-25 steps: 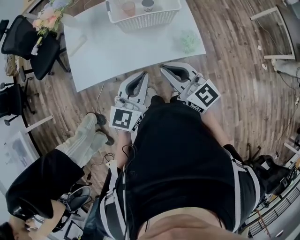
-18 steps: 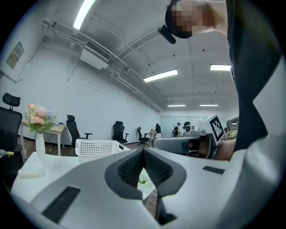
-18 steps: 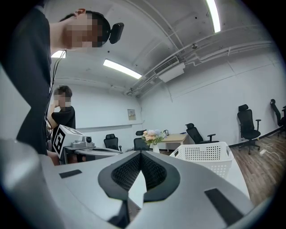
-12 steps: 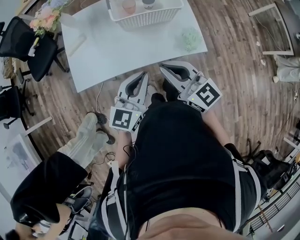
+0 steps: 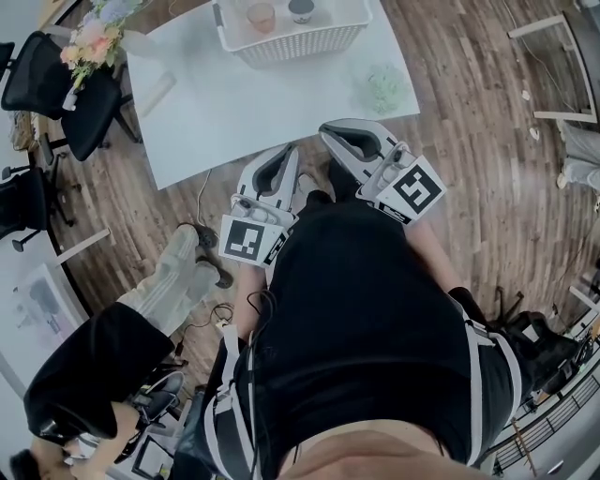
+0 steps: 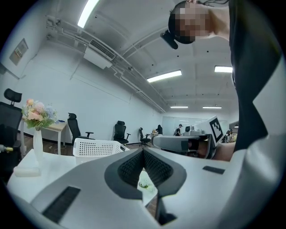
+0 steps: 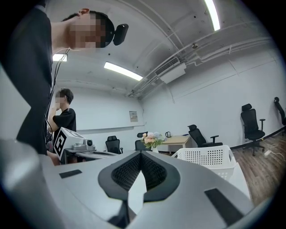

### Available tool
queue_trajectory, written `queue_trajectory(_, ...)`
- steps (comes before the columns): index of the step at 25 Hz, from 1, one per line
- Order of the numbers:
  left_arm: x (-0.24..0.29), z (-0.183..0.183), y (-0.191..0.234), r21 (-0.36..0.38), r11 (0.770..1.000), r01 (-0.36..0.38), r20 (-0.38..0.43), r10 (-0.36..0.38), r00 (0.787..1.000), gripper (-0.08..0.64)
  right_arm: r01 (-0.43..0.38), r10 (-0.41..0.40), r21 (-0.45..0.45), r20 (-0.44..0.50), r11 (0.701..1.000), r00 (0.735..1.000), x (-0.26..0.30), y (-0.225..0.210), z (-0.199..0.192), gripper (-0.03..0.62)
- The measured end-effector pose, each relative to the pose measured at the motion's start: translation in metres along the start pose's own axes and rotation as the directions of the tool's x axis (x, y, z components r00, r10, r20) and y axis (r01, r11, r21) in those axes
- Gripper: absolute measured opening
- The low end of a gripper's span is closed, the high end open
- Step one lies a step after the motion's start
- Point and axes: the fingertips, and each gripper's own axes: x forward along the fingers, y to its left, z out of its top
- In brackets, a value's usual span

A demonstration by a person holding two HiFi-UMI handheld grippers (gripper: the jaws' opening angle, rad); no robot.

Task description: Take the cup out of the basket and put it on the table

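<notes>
A white perforated basket (image 5: 291, 37) stands at the far edge of the white table (image 5: 244, 103). Inside it are a pinkish cup (image 5: 262, 16) and a dark cup (image 5: 302, 9). My left gripper (image 5: 287, 150) and right gripper (image 5: 328, 129) are held close to my body, short of the table's near edge. Both are shut with nothing between the jaws. In the left gripper view the shut tips (image 6: 143, 150) point toward the basket (image 6: 96, 147). The right gripper view shows its shut tips (image 7: 140, 153) with the basket (image 7: 210, 159) off to the right. The basket wall hides the cups in both gripper views.
A pale green clump (image 5: 382, 86) lies near the table's right corner and a flat white object (image 5: 157, 91) at its left. A vase of flowers (image 5: 94, 37) stands at the far left corner. Black office chairs (image 5: 56, 84) and another person (image 5: 112, 347) are to my left. Cables (image 5: 202, 234) lie on the wooden floor.
Both grippers have stayed where they were, still shut. The head view has shifted slightly and the person at the lower left has moved a little.
</notes>
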Motion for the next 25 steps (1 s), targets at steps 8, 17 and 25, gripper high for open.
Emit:
queue_trajectory(8,0.042,0.01,0.009,0.003,1.0,-0.024,-0.012,0.024,1.0,0.021,0.001,-0.001,0.019,0.004,1.0,1.0,-0.002,-0.046,0.009,0.018)
queue_trajectory(17,0.095,0.022,0.013,0.001,1.0,-0.018,-0.011,0.018,1.0,0.021,-0.009,0.009,0.016,0.013,1.0,1.0,-0.004,-0.098,0.018,0.018)
queue_trajectory(25,0.136,0.028,0.015,-0.014,0.999,-0.047,0.008,0.047,0.999,0.021,-0.051,0.051,0.043,0.009,0.998,0.999,-0.004,-0.138,0.017,0.018)
